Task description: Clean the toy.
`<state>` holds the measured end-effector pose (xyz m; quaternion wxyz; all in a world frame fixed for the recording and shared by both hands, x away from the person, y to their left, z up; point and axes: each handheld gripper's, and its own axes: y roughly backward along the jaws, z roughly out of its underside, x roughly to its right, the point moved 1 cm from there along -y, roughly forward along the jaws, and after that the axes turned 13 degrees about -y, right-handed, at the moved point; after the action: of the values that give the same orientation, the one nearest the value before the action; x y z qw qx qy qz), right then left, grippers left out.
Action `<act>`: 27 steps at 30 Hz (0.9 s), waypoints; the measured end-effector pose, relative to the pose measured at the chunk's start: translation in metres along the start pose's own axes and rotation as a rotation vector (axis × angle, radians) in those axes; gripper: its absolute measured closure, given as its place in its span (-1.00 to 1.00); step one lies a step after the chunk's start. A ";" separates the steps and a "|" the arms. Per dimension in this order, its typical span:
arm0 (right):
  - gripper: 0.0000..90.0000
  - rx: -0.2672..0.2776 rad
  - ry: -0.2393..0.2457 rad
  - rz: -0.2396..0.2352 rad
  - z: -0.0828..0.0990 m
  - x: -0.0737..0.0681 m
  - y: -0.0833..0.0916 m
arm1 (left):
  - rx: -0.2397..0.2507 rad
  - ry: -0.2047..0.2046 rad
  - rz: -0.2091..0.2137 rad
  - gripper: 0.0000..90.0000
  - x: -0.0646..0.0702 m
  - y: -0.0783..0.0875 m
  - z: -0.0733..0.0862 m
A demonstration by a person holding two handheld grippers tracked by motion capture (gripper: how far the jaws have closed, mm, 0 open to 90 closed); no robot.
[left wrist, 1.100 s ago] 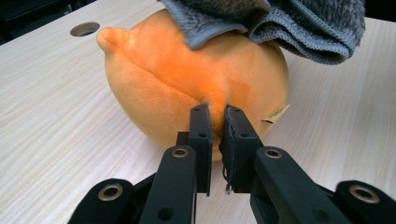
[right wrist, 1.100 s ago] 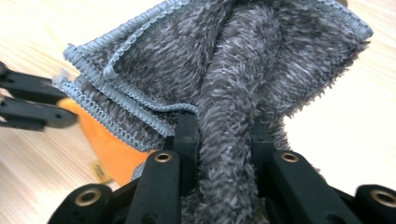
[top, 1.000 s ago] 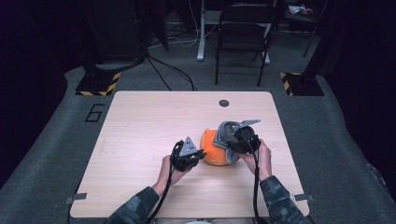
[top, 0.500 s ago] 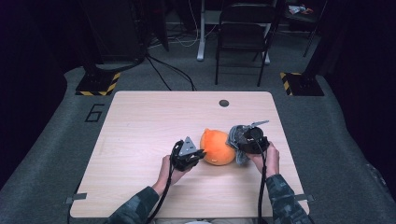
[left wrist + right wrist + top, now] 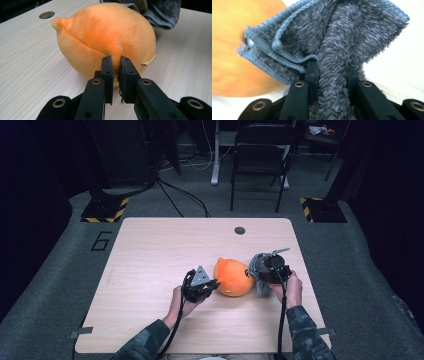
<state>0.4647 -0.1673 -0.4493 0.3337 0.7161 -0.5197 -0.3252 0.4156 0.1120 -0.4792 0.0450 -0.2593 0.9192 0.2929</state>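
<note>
Table (image 5: pixel 150 270) first, since it's the biggest thing: light wood, with a small round hole (image 5: pixel 240 230) seen up near the far edge at about 12 o'clock from everything else. Next down in size, an orange plush ball (image 5: pixel 232 277) is sat on the tabletop between the two grippers, a little nub sticking out of its top-left in the left gripper view. A grey fuzzy cloth (image 5: pixel 342 45) is bunched up at the plush's 3 o'clock, pressed right against its side.

The left gripper (image 5: pixel 116 67) is found at roughly 9 o'clock of the plush, and its jaws are pinched together on a small fold of the orange fabric low on the near side, so the toy is gripped right at the tips. The right gripper (image 5: pixel 329 72) is parked at about 3 o'clock, jaws clamped on a thick fold of the cloth, which is fanned out above them.
</note>
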 end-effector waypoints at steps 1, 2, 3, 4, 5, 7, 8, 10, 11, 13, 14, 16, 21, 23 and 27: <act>0.61 0.027 -0.003 -0.022 -0.003 -0.003 0.007 | 0.003 0.004 0.000 0.83 0.001 0.000 0.000; 0.61 0.040 -0.013 -0.040 -0.005 -0.005 0.011 | 0.005 0.002 -0.001 0.83 0.001 0.000 0.000; 0.61 0.060 -0.008 -0.063 -0.007 -0.009 0.016 | 0.001 -0.003 0.002 0.83 0.001 0.000 -0.001; 0.61 0.077 -0.002 -0.086 -0.009 -0.013 0.022 | 0.002 -0.005 0.001 0.83 0.002 0.001 -0.001; 0.61 0.098 0.004 -0.110 -0.010 -0.018 0.027 | 0.008 -0.006 -0.002 0.83 0.003 0.000 -0.002; 0.61 0.130 0.024 -0.153 -0.011 -0.030 0.035 | 0.010 -0.013 -0.002 0.83 0.004 0.000 -0.003; 0.60 0.143 0.029 -0.173 -0.011 -0.036 0.037 | 0.014 -0.017 -0.003 0.83 0.005 0.000 -0.004; 0.60 0.164 0.074 -0.207 -0.012 -0.047 0.040 | 0.018 -0.028 -0.002 0.83 0.007 0.000 -0.005; 0.60 0.168 0.070 -0.214 -0.012 -0.053 0.041 | 0.021 -0.030 0.000 0.83 0.008 0.000 -0.006; 0.60 0.180 0.090 -0.239 -0.012 -0.064 0.041 | 0.019 -0.044 0.003 0.83 0.009 0.000 -0.007; 0.60 0.185 0.109 -0.242 -0.012 -0.068 0.040 | 0.024 -0.044 0.003 0.83 0.009 -0.001 -0.007; 0.60 0.184 0.118 -0.260 -0.011 -0.076 0.036 | 0.023 -0.048 0.008 0.83 0.010 -0.001 -0.007; 0.60 0.153 0.146 -0.229 -0.006 -0.081 0.020 | 0.015 -0.054 0.010 0.83 0.011 -0.001 -0.008; 0.60 0.146 0.146 -0.209 -0.007 -0.079 0.021 | 0.016 -0.054 0.010 0.83 0.010 -0.001 -0.007; 0.60 0.129 0.121 -0.186 -0.007 -0.067 0.019 | 0.013 -0.044 0.011 0.83 0.008 -0.002 -0.005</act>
<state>0.4432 -0.1060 -0.4220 0.2863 0.7994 -0.4499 -0.2768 0.4102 0.1046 -0.4775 0.0651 -0.2473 0.9214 0.2926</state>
